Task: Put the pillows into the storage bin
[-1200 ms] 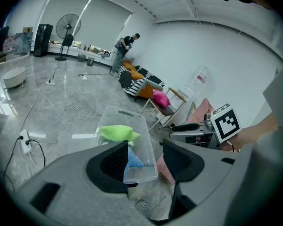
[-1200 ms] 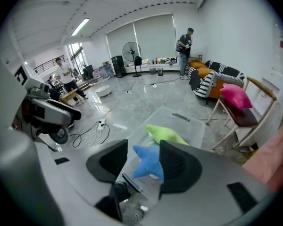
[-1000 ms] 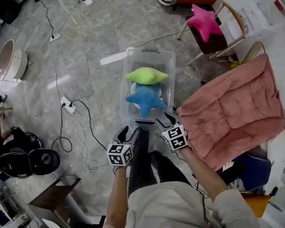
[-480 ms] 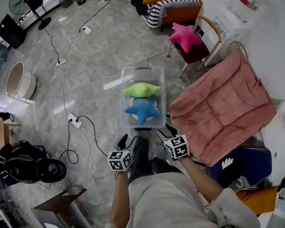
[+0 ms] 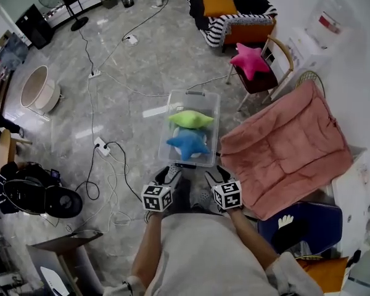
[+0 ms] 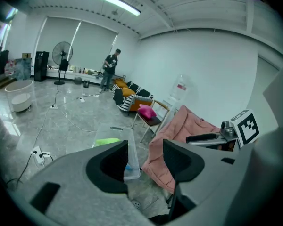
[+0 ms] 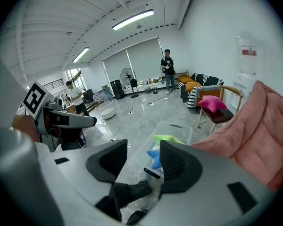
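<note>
Left tool [image 5: 170, 174], right tool [image 5: 212, 175] released, empty; storage bin [image 5: 195, 97] holding pillows [image 5: 186, 143] just beyond.

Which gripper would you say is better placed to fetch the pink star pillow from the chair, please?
Right, probably: the pink star pillow lies on the chair right of the storage bin, nearer the right gripper. The left gripper is equally open and empty.

Bin [image 5: 215, 113] clear plastic; pillows [image 5: 190, 119] plush cloth; floor [image 5: 129, 73] glossy.

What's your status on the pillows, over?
Left gripper and right gripper open, empty. Green pillow and blue pillow in bin. Pink pillow on chair. Blanket beside bin, not blocking.
</note>
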`<state>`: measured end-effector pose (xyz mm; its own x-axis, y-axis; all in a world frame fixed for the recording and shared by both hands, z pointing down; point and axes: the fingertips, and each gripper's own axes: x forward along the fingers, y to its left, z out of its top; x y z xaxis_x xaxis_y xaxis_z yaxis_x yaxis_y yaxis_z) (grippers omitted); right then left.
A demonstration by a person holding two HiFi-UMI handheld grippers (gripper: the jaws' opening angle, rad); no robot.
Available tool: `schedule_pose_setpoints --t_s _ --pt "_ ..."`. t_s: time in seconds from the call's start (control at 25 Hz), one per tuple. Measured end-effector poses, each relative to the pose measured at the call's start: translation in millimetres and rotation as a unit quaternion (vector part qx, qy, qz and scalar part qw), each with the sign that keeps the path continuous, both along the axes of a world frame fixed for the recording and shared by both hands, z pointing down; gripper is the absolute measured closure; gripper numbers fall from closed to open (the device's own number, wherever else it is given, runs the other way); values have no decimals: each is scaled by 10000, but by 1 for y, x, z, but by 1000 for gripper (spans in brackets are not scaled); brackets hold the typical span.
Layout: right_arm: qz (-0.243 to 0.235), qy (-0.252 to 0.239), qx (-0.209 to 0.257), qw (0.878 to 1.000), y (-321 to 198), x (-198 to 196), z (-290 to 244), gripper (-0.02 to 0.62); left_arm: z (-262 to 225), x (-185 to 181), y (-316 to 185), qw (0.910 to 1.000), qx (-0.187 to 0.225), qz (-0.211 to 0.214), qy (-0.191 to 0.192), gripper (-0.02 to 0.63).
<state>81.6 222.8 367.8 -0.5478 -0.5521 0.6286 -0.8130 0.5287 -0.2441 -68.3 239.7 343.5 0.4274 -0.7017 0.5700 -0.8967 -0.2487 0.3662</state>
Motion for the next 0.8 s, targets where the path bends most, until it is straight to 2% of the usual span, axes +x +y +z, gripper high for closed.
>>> schedule_pose_setpoints --t_s 0.24,0.48,0.8 --pt "-23 61 39 10000 6 8 -1 385 -10 12 -8 9998 134 136 -38 377" --pt "-168 60 2 9998 3 5 5 387 -9 12 -5 9999 102 33 -89 377" --pt "-312 -20 49 9995 2 -13 7 436 -10 -2 -6 9996 180 -166 -102 446"
